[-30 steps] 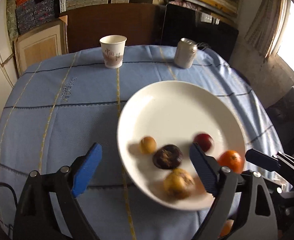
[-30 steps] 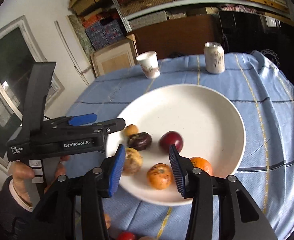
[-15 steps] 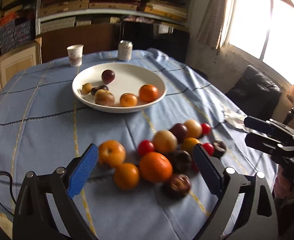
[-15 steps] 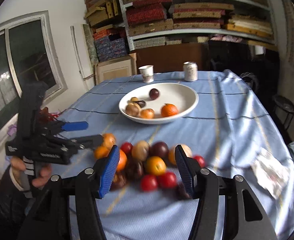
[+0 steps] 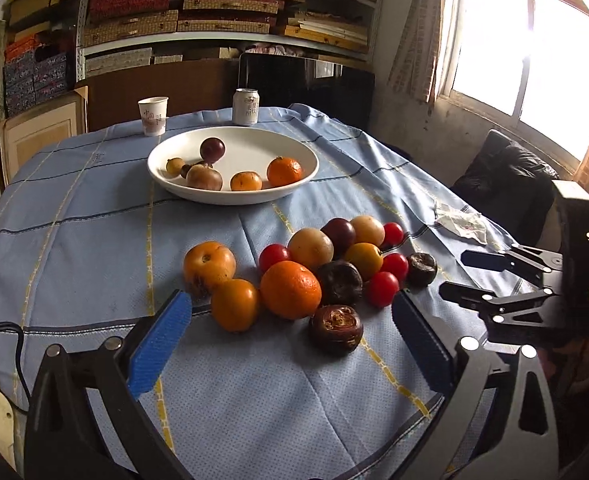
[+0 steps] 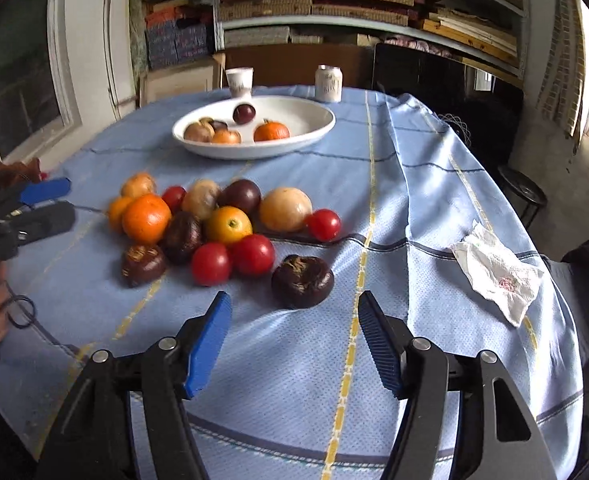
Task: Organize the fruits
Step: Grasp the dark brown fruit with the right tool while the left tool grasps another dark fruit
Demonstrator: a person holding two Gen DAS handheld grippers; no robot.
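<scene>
left gripper [image 5: 290,334]: jaws opening, very wide, nothing between the blue pads; it hangs over the near edge of the fruit pile [image 5: 310,268].

pile on the blue checked tablecloth [image 5: 74,240], left to right in the left wrist view:
- yellow-orange fruit with a brown blemish [image 5: 209,266], touching a smooth orange one [image 5: 234,304] in front of it
- large orange with pitted skin [image 5: 290,295]; small red tomato [image 5: 273,256] just behind it
- wrinkled dark brown fruit [image 5: 335,329], nearest the camera, slightly apart from the pile
- tan round fruit [image 5: 310,248], dark purple one [image 5: 339,233], more red tomatoes on the right side

white plate [image 5: 306,172] further back on the cloth holds five or six fruits, among them a dark purple one [image 5: 212,150] and an orange [image 5: 284,171]. paper cup [image 5: 153,116] and drinks can [image 5: 245,107] stand behind the plate.

right gripper [image 6: 292,334]: jaws opening, nothing gripped; a wrinkled dark brown fruit [image 6: 302,281] lies just ahead of the gap. crumpled tissue [image 6: 496,268] on the cloth, well to the right.
</scene>
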